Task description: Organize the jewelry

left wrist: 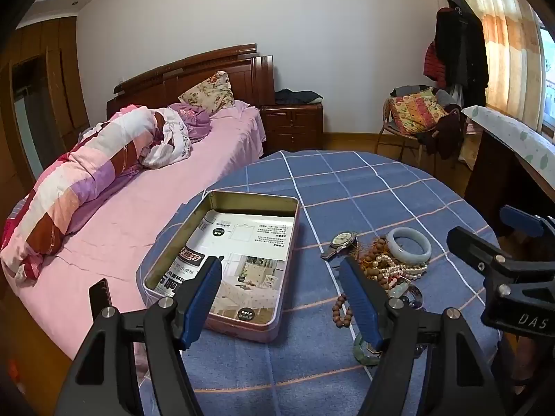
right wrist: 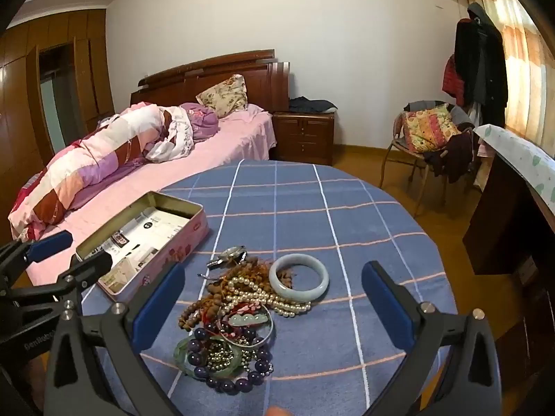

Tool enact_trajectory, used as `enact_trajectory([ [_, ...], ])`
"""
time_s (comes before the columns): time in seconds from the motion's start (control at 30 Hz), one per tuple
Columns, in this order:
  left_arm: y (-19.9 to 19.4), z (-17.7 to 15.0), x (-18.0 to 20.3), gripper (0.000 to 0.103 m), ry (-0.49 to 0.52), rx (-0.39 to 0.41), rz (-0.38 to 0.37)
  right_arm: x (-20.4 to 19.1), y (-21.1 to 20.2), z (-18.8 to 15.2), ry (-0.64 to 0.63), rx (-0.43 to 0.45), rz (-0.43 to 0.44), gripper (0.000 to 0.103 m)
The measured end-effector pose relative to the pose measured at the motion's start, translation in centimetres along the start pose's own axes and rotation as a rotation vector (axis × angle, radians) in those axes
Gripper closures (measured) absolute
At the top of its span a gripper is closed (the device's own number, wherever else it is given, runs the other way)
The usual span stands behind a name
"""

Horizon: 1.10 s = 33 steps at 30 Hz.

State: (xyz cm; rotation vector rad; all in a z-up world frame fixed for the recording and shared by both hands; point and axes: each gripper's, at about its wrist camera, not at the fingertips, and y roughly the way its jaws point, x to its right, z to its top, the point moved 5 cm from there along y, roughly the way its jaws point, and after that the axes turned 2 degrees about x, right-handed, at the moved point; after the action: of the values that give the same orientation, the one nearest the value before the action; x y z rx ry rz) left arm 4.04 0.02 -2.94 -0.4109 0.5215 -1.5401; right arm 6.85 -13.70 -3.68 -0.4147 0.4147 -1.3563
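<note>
Left fingers (left wrist: 208,284): wide apart, holding nothing; left gripper (left wrist: 281,277) hangs over the near end of the tin (left wrist: 166,242).
Right fingers (right wrist: 385,298): wide apart, holding nothing; right gripper (right wrist: 274,291) hangs over the pile (right wrist: 239,312).
Tin: open, on the table's (right wrist: 347,208) left side near the edge, only a printed sheet (left wrist: 249,260) inside. No jewelry in it yet.
Pile: one tangled heap right of the tin, well apart from it. Watch (right wrist: 229,254) at the far end, jade bangle (right wrist: 298,275) far right, pearls (right wrist: 263,294) running under the bangle, brown beads (right wrist: 194,308), purple beads (right wrist: 229,371) and green bangle (right wrist: 208,357) nearest.
Progress: looks like the start, nothing sorted.
Risk 1: strands overlap, so lifting one would likely drag others along or off the table.
Risk 2: jade bangle is hard and smooth; a pinch on the rim could slip and it may roll.
Risk 3: tin sits near the table edge; a nudge from the left gripper could push it off.
Right view only: full near half of the pile, purple beads and green bangle clear.
Left view only: tin floor in full; there the right finger blocks part of the pile.
</note>
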Motion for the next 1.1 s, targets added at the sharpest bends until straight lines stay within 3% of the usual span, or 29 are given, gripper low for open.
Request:
enact_trajectory([
  [0.17,-0.3,-0.1,0.1,0.033,0.005,0.009,0.003,-1.0,0.3,-0.5,-0.049,-0.028,-0.016,0.000],
  [1.1,0.5,-0.6,-0.1,0.033,0.008,-0.007,0.023,-0.6,0.1,-0.6,-0.018,-0.016,-0.004,0.000],
])
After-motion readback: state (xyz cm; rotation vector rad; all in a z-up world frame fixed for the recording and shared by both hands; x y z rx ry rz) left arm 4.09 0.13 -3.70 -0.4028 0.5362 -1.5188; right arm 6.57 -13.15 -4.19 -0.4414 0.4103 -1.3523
